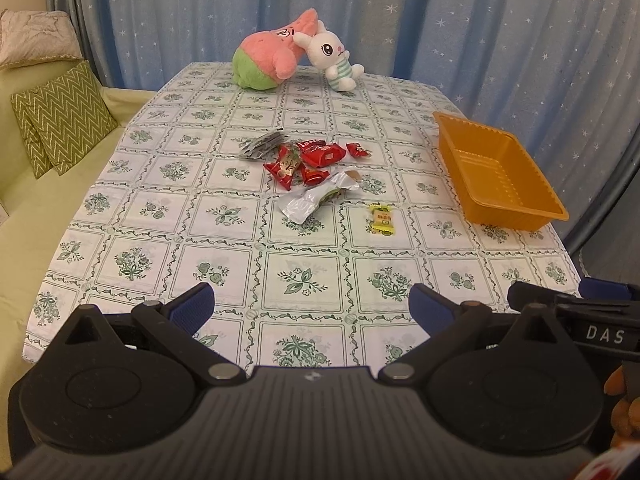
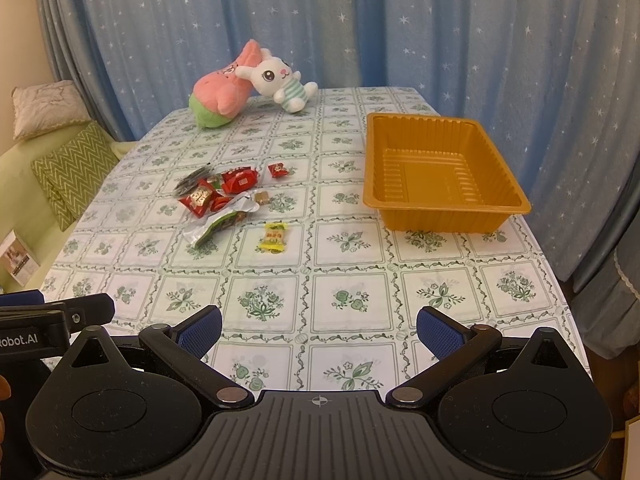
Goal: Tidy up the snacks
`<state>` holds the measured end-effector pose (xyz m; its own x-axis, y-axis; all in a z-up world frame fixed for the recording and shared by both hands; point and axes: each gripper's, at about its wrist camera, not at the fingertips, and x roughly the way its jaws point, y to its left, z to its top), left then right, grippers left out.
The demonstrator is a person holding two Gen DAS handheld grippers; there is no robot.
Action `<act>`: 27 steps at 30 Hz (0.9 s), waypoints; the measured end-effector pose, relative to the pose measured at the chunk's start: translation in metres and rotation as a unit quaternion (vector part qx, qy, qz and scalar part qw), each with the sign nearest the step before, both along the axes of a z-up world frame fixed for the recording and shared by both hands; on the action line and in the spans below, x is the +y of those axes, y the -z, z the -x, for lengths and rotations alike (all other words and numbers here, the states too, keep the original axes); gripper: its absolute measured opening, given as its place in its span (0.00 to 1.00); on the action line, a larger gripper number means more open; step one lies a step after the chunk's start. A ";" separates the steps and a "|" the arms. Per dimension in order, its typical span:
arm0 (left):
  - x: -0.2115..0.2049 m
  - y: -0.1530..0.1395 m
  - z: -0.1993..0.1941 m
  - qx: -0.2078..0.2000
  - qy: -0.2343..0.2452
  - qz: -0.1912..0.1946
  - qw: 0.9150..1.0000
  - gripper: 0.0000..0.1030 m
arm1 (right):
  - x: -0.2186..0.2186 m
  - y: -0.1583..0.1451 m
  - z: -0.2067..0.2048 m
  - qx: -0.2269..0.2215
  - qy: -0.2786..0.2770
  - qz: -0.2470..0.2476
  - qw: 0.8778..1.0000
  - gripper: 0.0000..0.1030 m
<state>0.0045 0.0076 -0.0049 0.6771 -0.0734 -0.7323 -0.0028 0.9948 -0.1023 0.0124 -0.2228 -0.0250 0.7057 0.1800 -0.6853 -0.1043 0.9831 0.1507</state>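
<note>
A pile of red snack packets (image 1: 304, 160) (image 2: 224, 190) lies mid-table, with dark grey sachets (image 1: 260, 145) (image 2: 192, 179) at its left, a silver and green wrapper (image 1: 316, 198) (image 2: 220, 224) in front, and a lone yellow candy (image 1: 382, 220) (image 2: 274, 237) nearer me. An empty orange plastic tray (image 1: 532, 200) (image 2: 448, 210) stands to the right. My left gripper (image 1: 312, 308) is open and empty above the near table edge. My right gripper (image 2: 319, 330) is open and empty too, beside the left one.
A pink and green plush (image 1: 268, 58) (image 2: 220, 92) and a white rabbit plush (image 1: 334, 58) (image 2: 282, 80) lie at the table's far edge. A green sofa with zigzag cushions (image 1: 60, 132) (image 2: 72, 172) stands left. Blue star curtains hang behind and right.
</note>
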 end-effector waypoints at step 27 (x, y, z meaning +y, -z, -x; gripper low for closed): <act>0.027 0.078 -0.168 -0.012 0.122 -0.028 0.992 0.85 | 0.042 0.081 -0.139 0.007 -0.023 -0.036 0.999 0.63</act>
